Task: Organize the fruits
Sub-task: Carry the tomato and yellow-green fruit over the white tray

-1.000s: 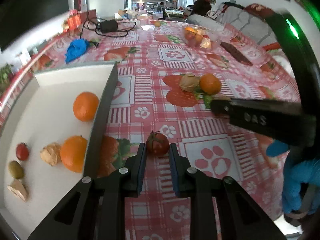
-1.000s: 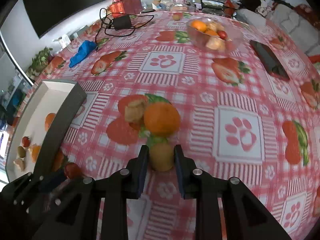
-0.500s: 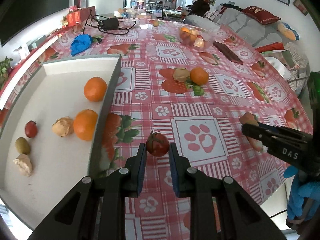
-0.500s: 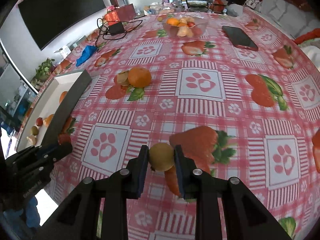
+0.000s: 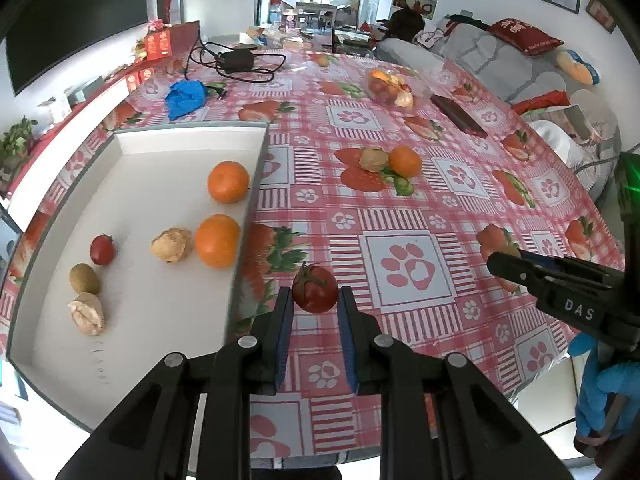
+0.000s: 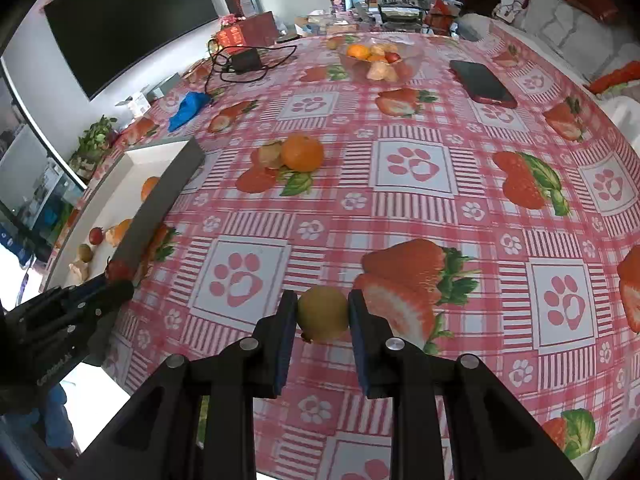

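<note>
Left gripper (image 5: 315,300) squeezes a tomato (image 5: 315,288) for me near the tray (image 5: 192,138), and right gripper (image 6: 322,314) squeezes a kiwi (image 6: 323,314).

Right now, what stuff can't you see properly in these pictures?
- White tray, right wrist view: its dark wall hides most of the fruit inside.
- Fruit bowl, left wrist view: too far and small to name each piece.
- Green-yellow fruit in the right gripper: the fingers cover its sides.
- Right gripper, left wrist view: whatever it holds is blurred and partly hidden.
</note>
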A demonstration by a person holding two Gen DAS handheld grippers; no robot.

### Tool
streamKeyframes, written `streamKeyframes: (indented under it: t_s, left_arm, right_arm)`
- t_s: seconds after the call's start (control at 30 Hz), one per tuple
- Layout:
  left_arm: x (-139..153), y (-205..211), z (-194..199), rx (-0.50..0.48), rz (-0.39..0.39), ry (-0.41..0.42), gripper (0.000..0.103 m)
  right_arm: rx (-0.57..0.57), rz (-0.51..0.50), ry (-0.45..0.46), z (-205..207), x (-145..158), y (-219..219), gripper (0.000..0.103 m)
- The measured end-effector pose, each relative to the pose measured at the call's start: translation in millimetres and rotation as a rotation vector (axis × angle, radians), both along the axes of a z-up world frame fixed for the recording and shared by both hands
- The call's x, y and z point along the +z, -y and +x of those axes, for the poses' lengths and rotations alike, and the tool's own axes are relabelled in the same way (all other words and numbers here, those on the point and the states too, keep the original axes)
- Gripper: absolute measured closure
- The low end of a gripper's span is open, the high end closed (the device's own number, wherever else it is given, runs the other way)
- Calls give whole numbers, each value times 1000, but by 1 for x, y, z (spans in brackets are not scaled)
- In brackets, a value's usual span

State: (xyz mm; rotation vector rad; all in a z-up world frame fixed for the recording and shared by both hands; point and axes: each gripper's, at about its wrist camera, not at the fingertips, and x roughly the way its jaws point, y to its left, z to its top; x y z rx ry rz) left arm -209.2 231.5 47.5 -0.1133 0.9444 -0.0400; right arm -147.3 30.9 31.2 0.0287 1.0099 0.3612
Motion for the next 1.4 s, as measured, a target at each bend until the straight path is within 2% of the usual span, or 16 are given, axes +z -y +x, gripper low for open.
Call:
streamKeyframes:
  t_s: [0.7, 1.1, 1.4]
  left_arm:
    - [6, -42, -11, 54, -8, 32, 78]
    - [23, -100, -2, 140, 34, 79, 78]
    - [23, -131, 15, 188, 55, 76, 78]
  right_arm:
    - [116, -57, 2, -4, 11, -65, 76]
    - [240, -76, 19, 12, 24, -129, 76]
    - [309, -77, 26, 29, 30, -175, 76]
